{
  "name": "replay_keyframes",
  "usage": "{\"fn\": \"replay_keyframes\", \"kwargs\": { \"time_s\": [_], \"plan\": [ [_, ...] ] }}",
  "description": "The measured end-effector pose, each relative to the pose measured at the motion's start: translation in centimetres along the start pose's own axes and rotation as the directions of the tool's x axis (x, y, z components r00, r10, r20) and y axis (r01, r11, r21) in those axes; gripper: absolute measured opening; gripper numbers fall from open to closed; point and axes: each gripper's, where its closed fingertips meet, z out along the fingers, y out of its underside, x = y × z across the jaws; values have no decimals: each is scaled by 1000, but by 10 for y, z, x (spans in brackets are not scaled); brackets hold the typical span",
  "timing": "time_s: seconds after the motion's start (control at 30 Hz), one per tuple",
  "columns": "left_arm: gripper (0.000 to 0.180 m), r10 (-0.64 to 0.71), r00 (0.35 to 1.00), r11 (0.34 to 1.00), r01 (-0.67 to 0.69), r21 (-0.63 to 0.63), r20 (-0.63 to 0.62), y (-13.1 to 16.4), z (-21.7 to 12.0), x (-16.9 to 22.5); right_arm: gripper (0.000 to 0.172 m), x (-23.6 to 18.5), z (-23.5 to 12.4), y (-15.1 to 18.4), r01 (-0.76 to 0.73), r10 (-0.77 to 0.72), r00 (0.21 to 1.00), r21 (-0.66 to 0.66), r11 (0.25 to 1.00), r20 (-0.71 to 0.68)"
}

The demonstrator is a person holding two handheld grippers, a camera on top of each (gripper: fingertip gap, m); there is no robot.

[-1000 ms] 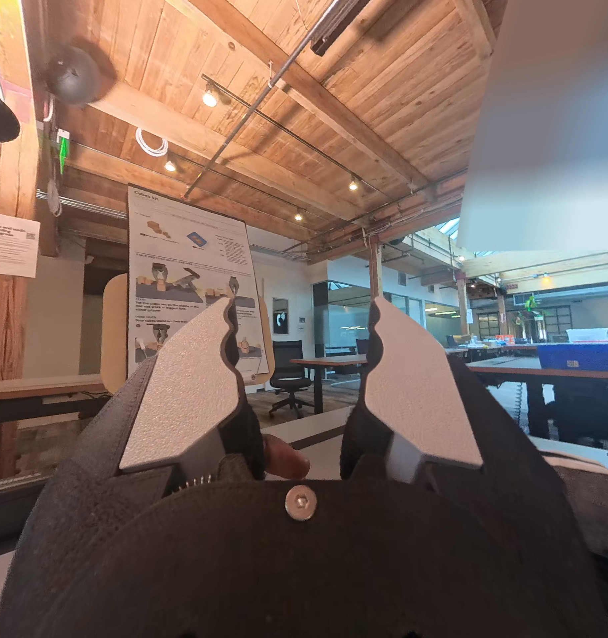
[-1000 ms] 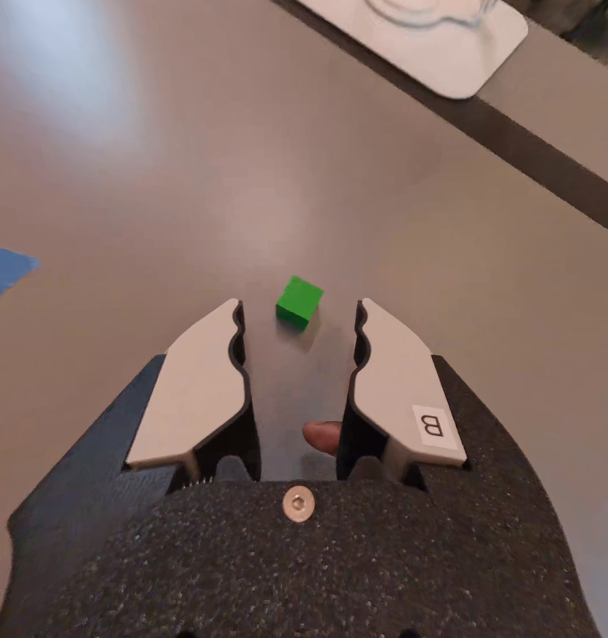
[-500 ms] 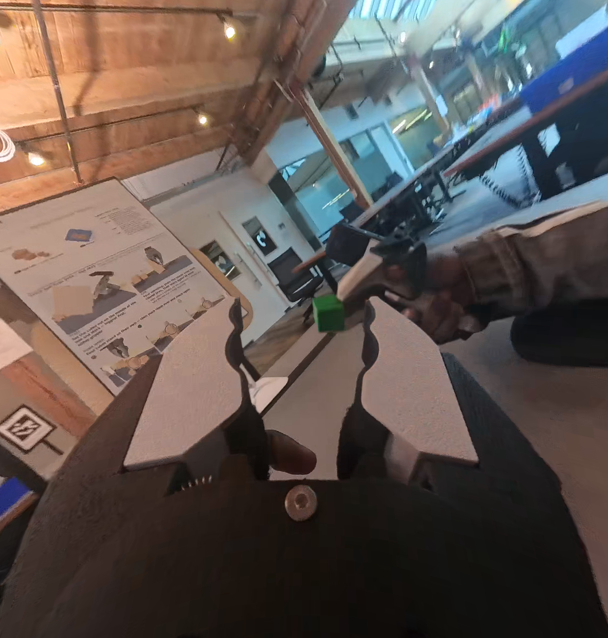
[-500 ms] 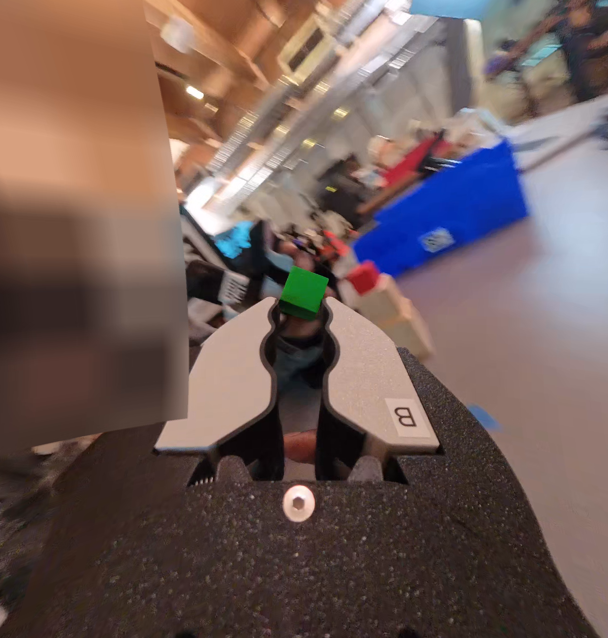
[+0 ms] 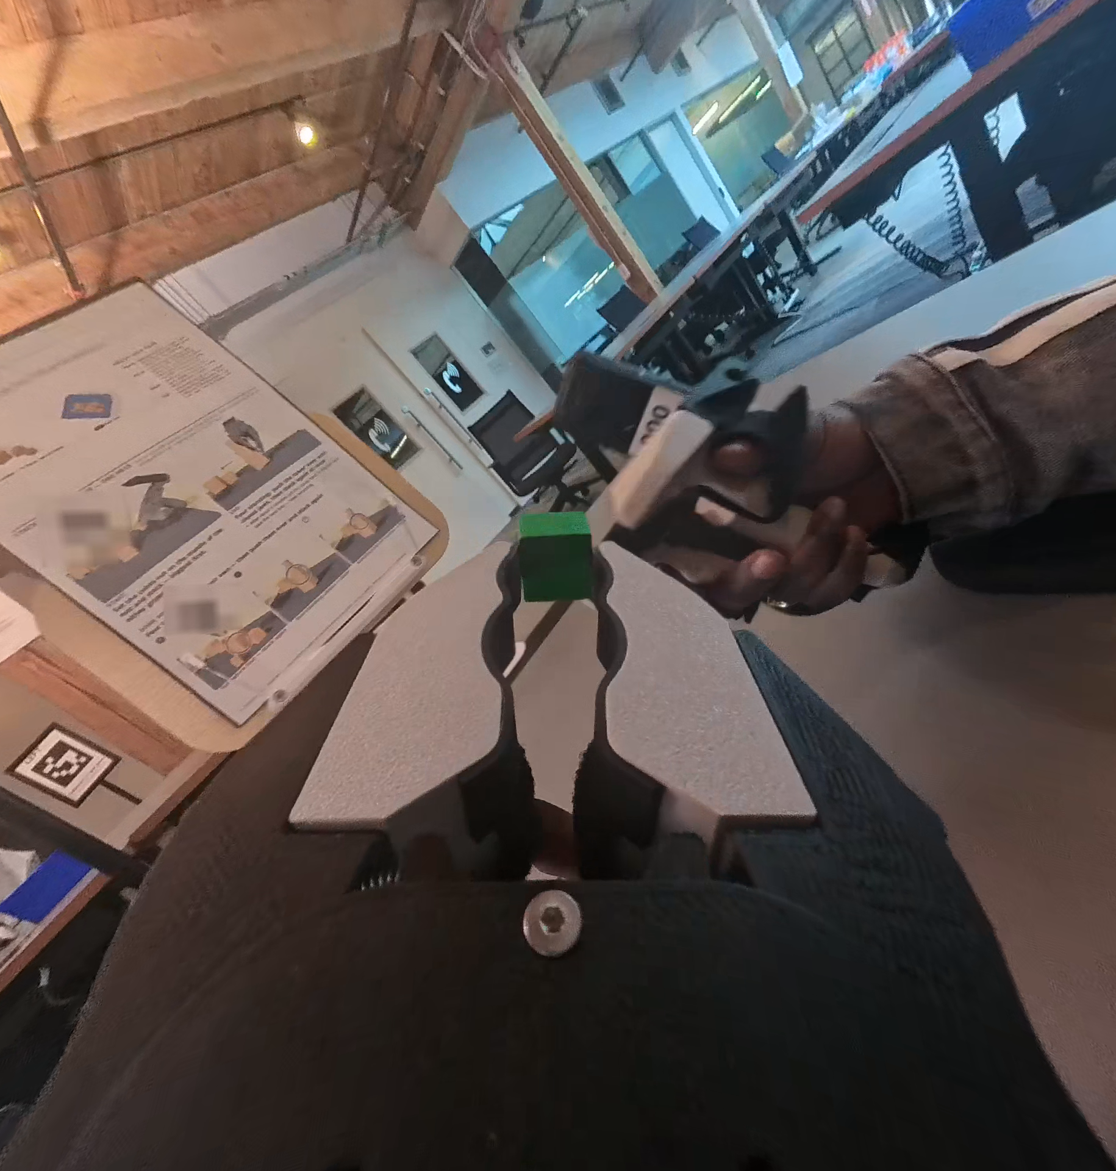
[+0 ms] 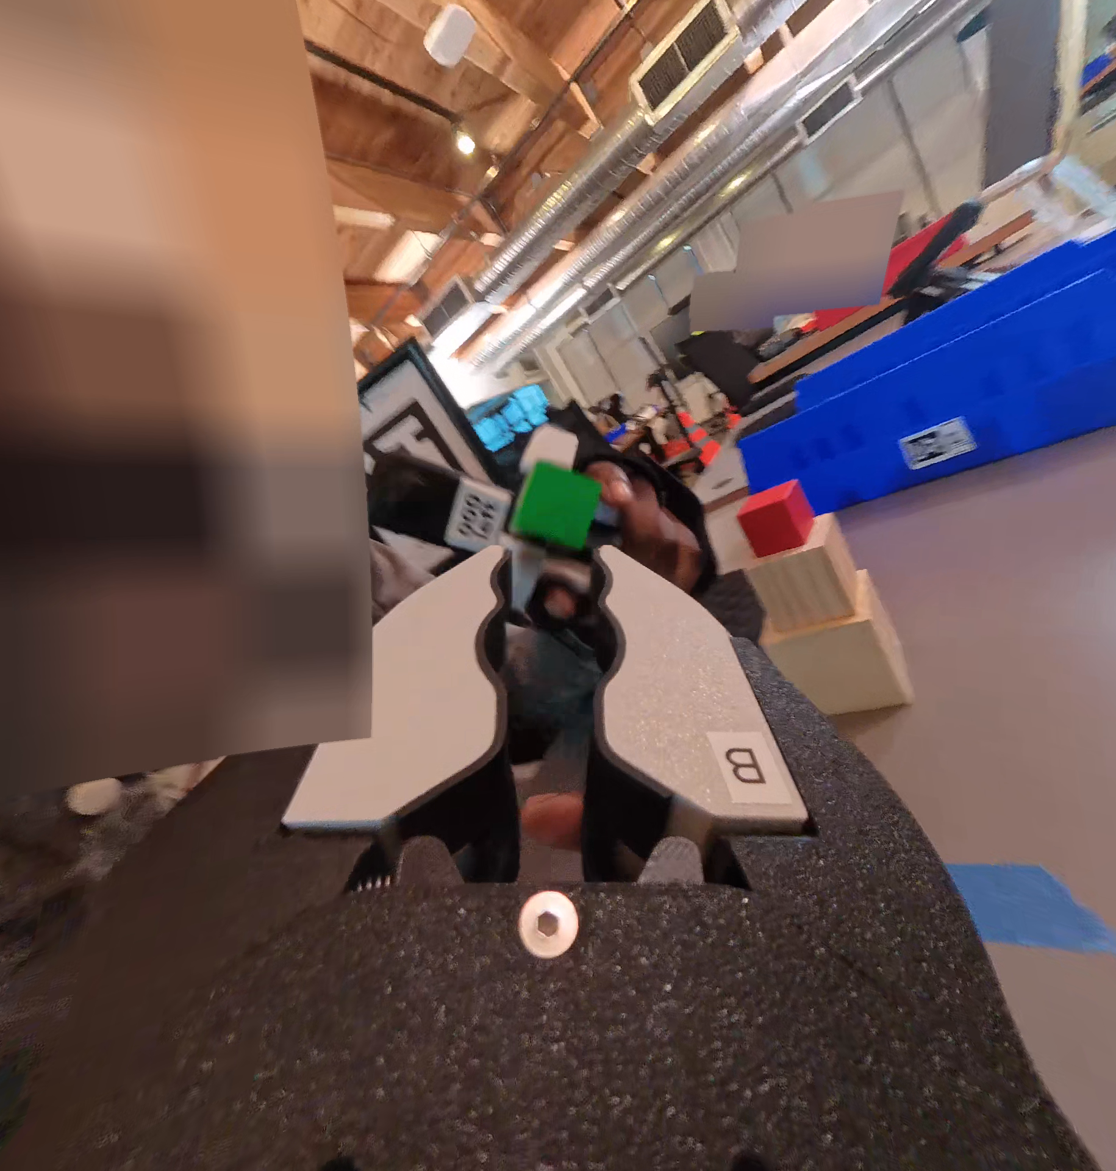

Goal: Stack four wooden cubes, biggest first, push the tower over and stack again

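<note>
Green cube (image 5: 554, 557) sits off the desk, pinched between the tips of the left gripper (image 5: 554, 573), whose jaws press on its two sides. The right gripper (image 6: 552, 561) faces it tip to tip; its jaws stand slightly apart just short of the cube, with nothing between them. Towards the desk's (image 6: 1018, 633) far edge, before a blue bin (image 6: 986, 393), a red cube (image 6: 774, 516) tops two pale wooden cubes (image 6: 815, 608).
</note>
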Motion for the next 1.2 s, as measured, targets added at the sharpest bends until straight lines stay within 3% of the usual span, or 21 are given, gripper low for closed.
{"fn": "replay_keyframes", "kwargs": {
  "time_s": [0.03, 0.1, 0.2, 0.33, 0.47, 0.57, 0.73, 1.07, 1.2],
  "plan": [
    [21, -9, 1000, 1000, 9, -26, -17, 0, -5, -7, 33, 5, 0, 2, 64, -65, 997, -17, 998, -51],
    [21, -36, 995, 991, 24, -131, -93, 3, -17, -21, 57, 14, 0, 6, 185, -194, 970, -72, 980, -144],
    [21, -65, 940, 928, -67, -366, -336, 17, -43, -33, 79, 24, 5, 21, 316, -358, 911, -209, 925, -205],
    [21, -215, 716, 730, -334, -596, -664, 45, -85, -42, 100, 37, 13, 48, 426, -536, 820, -409, 807, -202],
    [21, -370, 555, 508, -550, -662, -745, 72, -99, -52, 106, 47, 14, 61, 450, -604, 770, -495, 743, -205],
    [21, -428, 488, 412, -643, -645, -760, 87, -101, -53, 106, 46, 13, 57, 440, -587, 779, -475, 762, -220],
    [21, -460, 455, 424, -642, -639, -763, 93, -95, -50, 104, 44, 10, 49, 460, -598, 765, -450, 766, -237],
    [29, -481, 459, 428, -621, -657, -747, 98, -97, -45, 103, 43, 11, 50, 457, -595, 769, -449, 768, -234],
    [39, -440, 508, 458, -581, -672, -740, 95, -91, -52, 103, 43, 11, 50, 456, -595, 769, -452, 767, -232]
  ]
}}
